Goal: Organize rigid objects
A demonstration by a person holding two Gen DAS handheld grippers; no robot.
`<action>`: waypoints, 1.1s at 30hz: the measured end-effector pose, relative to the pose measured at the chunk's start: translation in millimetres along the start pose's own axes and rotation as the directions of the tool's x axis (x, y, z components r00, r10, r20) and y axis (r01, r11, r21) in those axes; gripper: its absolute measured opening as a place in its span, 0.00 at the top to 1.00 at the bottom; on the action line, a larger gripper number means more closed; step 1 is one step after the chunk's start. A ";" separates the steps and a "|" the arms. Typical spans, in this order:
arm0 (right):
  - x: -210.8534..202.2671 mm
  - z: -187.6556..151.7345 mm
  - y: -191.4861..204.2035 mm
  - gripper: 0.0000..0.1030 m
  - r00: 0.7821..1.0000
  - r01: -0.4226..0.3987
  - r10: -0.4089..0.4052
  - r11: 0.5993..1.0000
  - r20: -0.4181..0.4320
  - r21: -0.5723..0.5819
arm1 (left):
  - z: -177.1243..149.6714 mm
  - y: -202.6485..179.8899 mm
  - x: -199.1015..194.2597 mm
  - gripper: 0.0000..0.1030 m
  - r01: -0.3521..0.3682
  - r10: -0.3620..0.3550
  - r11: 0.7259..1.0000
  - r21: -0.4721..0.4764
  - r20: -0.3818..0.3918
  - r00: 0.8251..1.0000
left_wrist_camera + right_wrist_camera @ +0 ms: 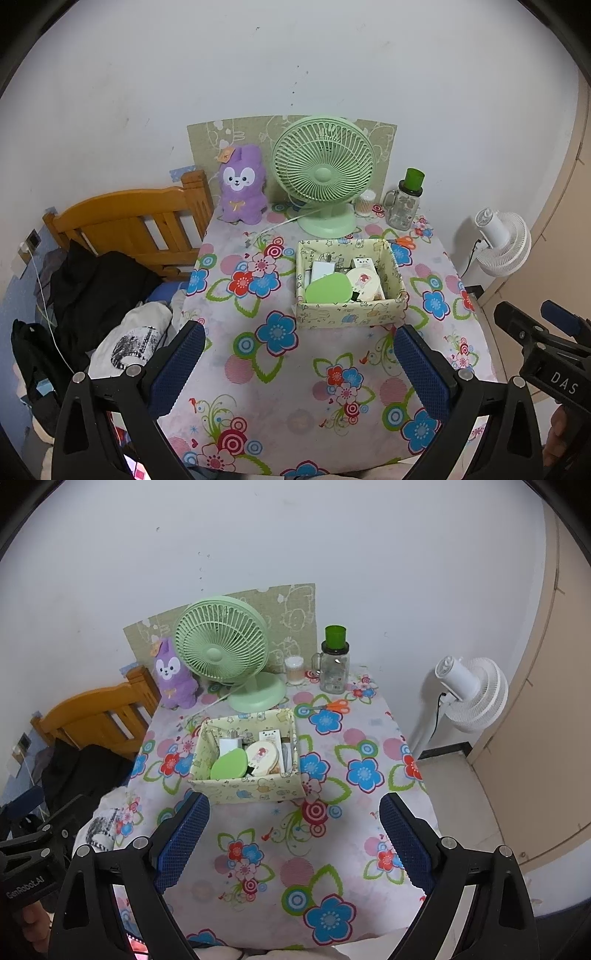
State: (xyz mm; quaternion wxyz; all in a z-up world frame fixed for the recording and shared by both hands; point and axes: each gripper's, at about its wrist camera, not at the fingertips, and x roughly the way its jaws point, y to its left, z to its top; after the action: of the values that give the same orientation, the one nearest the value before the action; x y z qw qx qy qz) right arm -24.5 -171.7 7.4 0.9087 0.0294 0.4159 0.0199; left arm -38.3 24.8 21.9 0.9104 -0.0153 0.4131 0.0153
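Observation:
A pale yellow patterned box [347,314] [251,788] stands on the flowered tablecloth [295,369] [295,849]. Inside lie a green oval case [328,289] [229,763], a round cream tin [364,282] [263,757] and small white items. My left gripper [300,347] hangs open above the cloth in front of the box, nothing between its blue pads. My right gripper [294,819] is open too, just short of the box, and it shows at the right edge [535,332] of the left wrist view. Orange-handled scissors [334,706] [404,240] lie behind the box.
At the back stand a green desk fan [324,170] [225,646], a purple plush rabbit [242,184] [173,677], a cotton-swab jar [294,670] and a green-capped glass jar [404,201] [335,664]. A wooden bed frame [129,218] with dark clothes lies left, a white floor fan [472,690] right.

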 end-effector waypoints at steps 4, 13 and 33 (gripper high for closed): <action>0.2 -0.8 5.8 0.08 1.000 -0.007 0.007 1.000 -0.001 -0.011 | -0.1 1.4 -0.3 0.00 -0.001 0.001 1.000 0.000 0.004 1.000; -0.8 -2.5 16.5 0.08 1.000 -0.015 0.015 0.999 0.003 -0.049 | 0.0 4.9 -1.3 0.00 0.004 -0.004 1.000 0.011 0.005 1.000; -4.0 -1.8 14.9 0.08 1.000 -0.020 0.021 0.998 0.019 -0.057 | 2.5 -1.6 -1.4 0.00 0.005 -0.005 1.000 0.021 0.023 1.000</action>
State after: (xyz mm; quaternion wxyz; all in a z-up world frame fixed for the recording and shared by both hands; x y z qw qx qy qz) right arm -28.7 -157.0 10.3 0.9129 0.0079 0.4060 0.0407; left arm -37.3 23.3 24.6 0.9152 -0.0067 0.4028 0.0088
